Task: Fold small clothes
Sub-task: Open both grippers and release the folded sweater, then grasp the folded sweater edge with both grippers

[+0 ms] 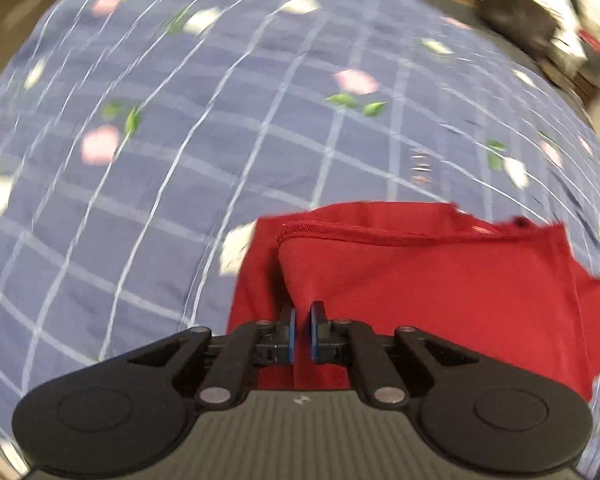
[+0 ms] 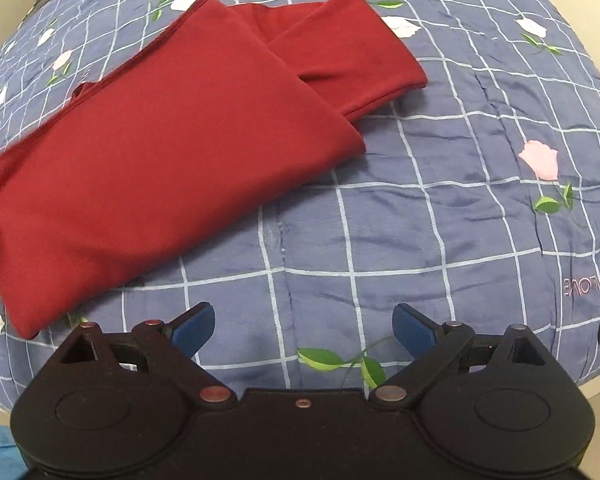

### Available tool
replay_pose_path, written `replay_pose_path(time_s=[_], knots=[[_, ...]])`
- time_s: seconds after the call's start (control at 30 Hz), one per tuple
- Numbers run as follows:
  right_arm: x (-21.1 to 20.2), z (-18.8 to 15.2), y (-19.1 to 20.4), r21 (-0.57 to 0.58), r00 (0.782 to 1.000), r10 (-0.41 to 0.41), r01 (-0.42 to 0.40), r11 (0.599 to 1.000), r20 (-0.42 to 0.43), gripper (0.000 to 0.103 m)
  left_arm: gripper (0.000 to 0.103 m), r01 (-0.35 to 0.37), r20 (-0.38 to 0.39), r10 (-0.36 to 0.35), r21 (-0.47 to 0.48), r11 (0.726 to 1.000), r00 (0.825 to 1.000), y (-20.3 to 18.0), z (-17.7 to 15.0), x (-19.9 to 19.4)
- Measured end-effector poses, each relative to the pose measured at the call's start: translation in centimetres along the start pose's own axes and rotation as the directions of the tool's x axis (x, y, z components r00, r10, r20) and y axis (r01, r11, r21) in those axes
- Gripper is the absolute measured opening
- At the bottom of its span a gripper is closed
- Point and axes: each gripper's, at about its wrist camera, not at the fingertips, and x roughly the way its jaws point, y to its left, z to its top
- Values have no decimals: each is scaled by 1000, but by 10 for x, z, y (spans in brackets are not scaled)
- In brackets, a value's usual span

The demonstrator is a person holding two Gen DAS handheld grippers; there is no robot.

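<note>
Red garment (image 2: 160,152), soft, limp, light; left claw (image 1: 302,330) clamped on its folded edge. Right claw (image 2: 303,326) apart, garment ahead-left; grip corners or hems.

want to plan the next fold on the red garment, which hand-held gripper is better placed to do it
Left. The left hand-held gripper is already shut on a fold of the red garment. The right hand-held gripper is open over the bare blue quilt, off the garment's edge.

Plain red garment (image 2: 160,152) on blue white-checked quilt (image 2: 440,220) with pink and white roses.
</note>
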Motion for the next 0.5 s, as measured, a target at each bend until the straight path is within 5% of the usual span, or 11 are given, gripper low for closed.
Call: replay_pose_path(time_s=[0.07, 0.2, 0.5], knots=[[-1, -1, 1, -13, 1000, 0, 0, 1000, -2, 96, 12, -14, -4, 13, -37, 999, 1000, 2, -1, 4], [-2, -4, -2, -10, 1000, -5, 5, 1000, -7, 96, 46, -32, 17, 33, -45, 998, 999, 0, -3, 2], [4, 10, -13, 36, 999, 4, -6, 999, 47, 90, 44, 0, -15, 0, 3, 1000, 1000, -3, -8, 11]])
